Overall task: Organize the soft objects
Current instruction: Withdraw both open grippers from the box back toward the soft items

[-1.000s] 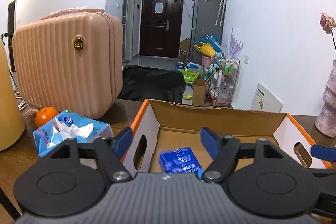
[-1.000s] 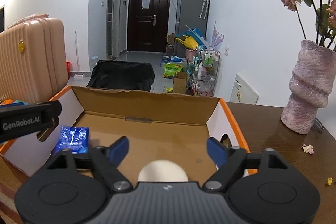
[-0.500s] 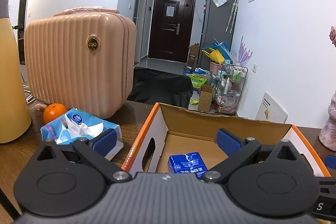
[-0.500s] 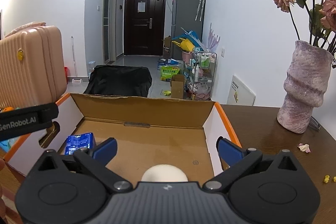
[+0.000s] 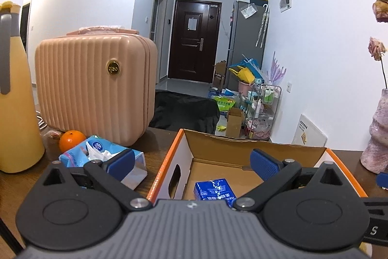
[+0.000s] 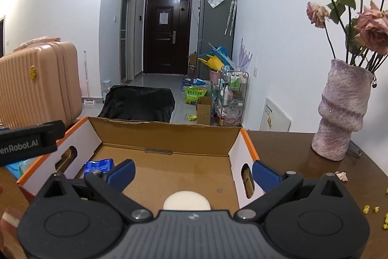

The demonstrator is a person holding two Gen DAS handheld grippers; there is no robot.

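Observation:
An open cardboard box (image 5: 242,145) with orange rims sits on the wooden table; it also shows in the right wrist view (image 6: 169,135). A small blue tissue pack (image 5: 213,188) lies on its floor at the left, seen too in the right wrist view (image 6: 98,165). A white round sponge (image 6: 186,200) lies at the box's near edge. My left gripper (image 5: 192,162) is open and empty above the box's left wall. My right gripper (image 6: 192,171) is open and empty above the box. A light blue wipes pack (image 5: 101,157) lies left of the box.
A pink ribbed case (image 5: 97,89) stands behind the wipes, with an orange (image 5: 71,140) at its foot. A yellow jug (image 5: 14,101) stands far left. A pink vase (image 6: 342,111) with dried roses stands right of the box. Petals and crumbs (image 6: 371,208) lie on the table.
Both grippers have opened wider and pulled back and up from the box. The blue tissue pack stays on the box floor.

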